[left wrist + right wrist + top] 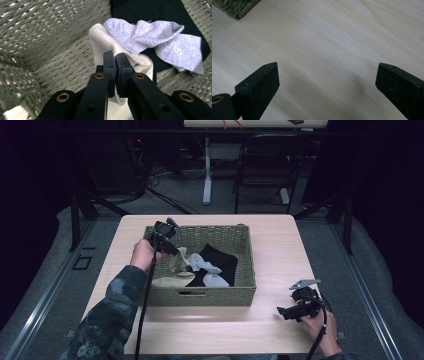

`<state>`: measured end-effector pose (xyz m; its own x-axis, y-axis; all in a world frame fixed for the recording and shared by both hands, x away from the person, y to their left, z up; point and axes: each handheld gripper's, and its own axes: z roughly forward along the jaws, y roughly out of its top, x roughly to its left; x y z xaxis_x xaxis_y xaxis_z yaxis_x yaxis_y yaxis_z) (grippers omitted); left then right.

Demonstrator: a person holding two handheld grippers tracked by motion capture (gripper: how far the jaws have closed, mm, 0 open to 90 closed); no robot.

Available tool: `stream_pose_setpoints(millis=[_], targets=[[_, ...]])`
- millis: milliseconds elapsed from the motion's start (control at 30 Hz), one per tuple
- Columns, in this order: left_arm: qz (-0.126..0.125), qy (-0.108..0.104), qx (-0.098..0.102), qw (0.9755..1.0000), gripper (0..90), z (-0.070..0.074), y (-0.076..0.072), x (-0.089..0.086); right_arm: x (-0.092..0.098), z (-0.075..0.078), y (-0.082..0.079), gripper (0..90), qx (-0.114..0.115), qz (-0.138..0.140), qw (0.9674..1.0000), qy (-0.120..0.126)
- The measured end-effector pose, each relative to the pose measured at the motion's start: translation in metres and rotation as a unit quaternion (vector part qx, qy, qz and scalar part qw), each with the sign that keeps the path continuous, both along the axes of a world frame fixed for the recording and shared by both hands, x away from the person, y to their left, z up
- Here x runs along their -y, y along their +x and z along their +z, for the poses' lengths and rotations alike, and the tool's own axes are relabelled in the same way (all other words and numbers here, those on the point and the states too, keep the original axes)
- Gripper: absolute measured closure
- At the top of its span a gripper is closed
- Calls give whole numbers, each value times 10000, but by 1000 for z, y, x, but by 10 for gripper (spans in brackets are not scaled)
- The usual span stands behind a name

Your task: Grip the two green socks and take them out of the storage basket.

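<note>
a: starting with the biggest — pale wooden table, lying across the middle of the high view.

b: sitting on it, toward the left and centre: green woven basket, rectangular, with a handle slot in the near wall.

a: lying inside, along the right and far part of the basket floor: black cloth, spreading wide. showing again at the top of the left gripper view.

b: draping over that black cloth: grey sock, crumpled, looking like one piece or possibly two — hard telling at this distance. close up, resting partly on the cream one.

a: lying at the near left of the basket: cream sock, one end being lifted off the floor.

b: pinching that lifted end: left gripper, jaws pressing together on a fold of the cream sock. reaching in over the far left corner of the basket in the high view.

a: resting low near the table's near right corner, well apart from the basket: right gripper, jaws standing wide, holding nothing. looking down onto bare wood, with a corner of the basket at the top left.
</note>
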<state>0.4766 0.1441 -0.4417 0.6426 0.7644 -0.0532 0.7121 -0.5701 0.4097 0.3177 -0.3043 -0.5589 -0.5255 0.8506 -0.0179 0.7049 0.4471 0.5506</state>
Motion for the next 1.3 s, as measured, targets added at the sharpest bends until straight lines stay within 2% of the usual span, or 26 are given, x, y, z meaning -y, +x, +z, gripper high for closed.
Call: stream_pose_setpoints(millis=[567,933,1033,1167,1300], targets=[[9,-19,10,10000,882,36,-5,-22,-1,0,0,44,-9,15,10000,9],[81,-3,101,9999,882,55,-3,-32,0,0,0,44,-17,17,10000,0],[95,2,118,9999,882,59,-3,-34,1,1,0,44,-29,13,10000,-77],[126,-18,180,9998,882,66,-4,-38,0,0,0,44,-14,-6,10000,17],[149,-16,211,9997,882,74,-4,-42,0,0,0,44,7,-10,10000,-16]])
